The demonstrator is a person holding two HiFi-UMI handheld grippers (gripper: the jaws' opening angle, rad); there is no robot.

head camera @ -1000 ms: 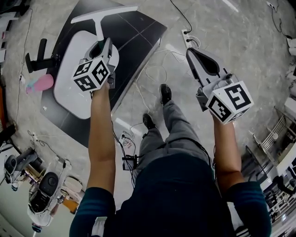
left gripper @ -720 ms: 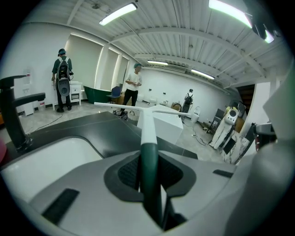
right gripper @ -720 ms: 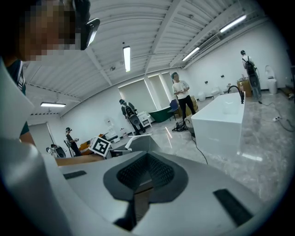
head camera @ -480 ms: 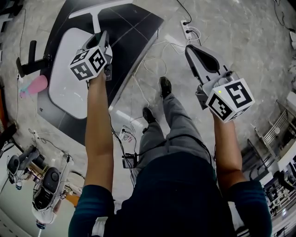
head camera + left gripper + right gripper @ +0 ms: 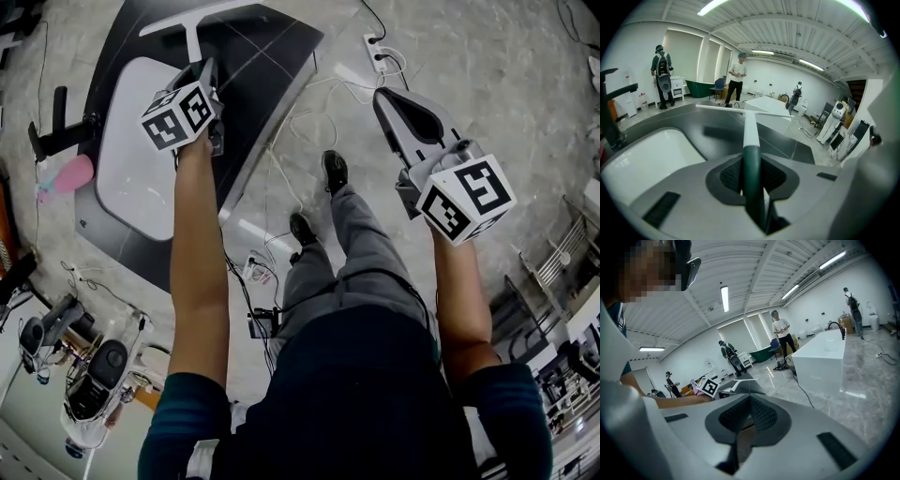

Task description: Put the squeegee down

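The squeegee (image 5: 194,36) has a white blade, a white shaft and a dark green handle (image 5: 753,180). My left gripper (image 5: 201,69) is shut on that handle, with the pads pressing on both sides (image 5: 752,164). The blade (image 5: 740,110) reaches out over the far part of the dark counter (image 5: 267,66), beyond the white sink basin (image 5: 136,150). I cannot tell whether the blade touches the counter. My right gripper (image 5: 401,105) hangs over the marble floor at the right, jaws together with nothing between them (image 5: 749,399).
A black faucet (image 5: 58,122) stands at the basin's left, with a pink object (image 5: 70,174) beside it. A power strip (image 5: 375,52) and loose cables lie on the floor by the counter. My legs and shoes (image 5: 333,173) are below. People stand far back (image 5: 662,75).
My left gripper has sunk toward the counter with the squeegee, shifting up in the head view. The right gripper has hardly moved.
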